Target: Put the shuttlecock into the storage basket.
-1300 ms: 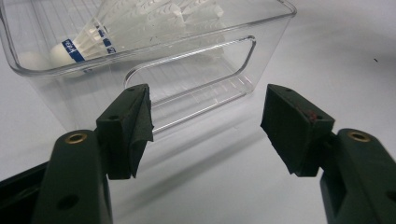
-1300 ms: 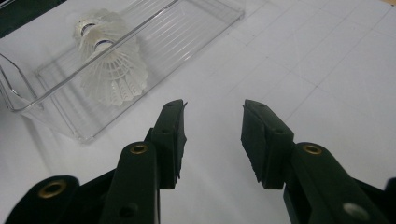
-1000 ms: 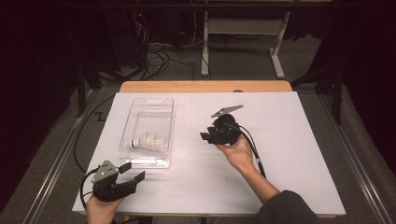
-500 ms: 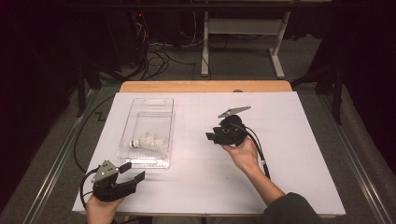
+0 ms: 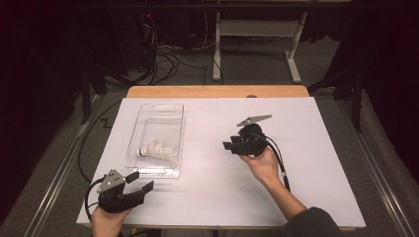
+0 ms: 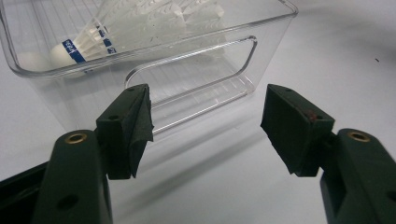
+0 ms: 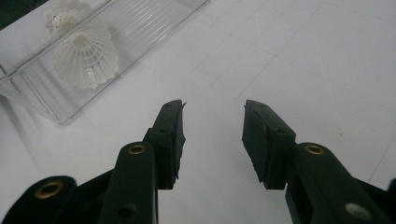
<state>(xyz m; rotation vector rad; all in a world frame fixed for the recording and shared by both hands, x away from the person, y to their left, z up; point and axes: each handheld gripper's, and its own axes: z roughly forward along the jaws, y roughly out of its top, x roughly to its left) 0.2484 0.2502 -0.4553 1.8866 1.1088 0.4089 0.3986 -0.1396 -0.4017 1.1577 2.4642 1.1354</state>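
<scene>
The right claw (image 5: 231, 146) is spread and empty. The shuttlecock (image 5: 157, 151) looks light and crushable; pinch its round cork tip softly.

A dim room — grey floor (image 5: 257, 69) strewn with cables (image 5: 163, 54), a white desk frame (image 5: 257, 34) behind. The white tabletop (image 5: 321, 148) has a wooden far edge (image 5: 217, 92) — brightly lit.

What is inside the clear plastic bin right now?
Inside the clear bin lie white shuttlecocks, one cork banded blue. Overlapping skirts hide the exact count.
</scene>
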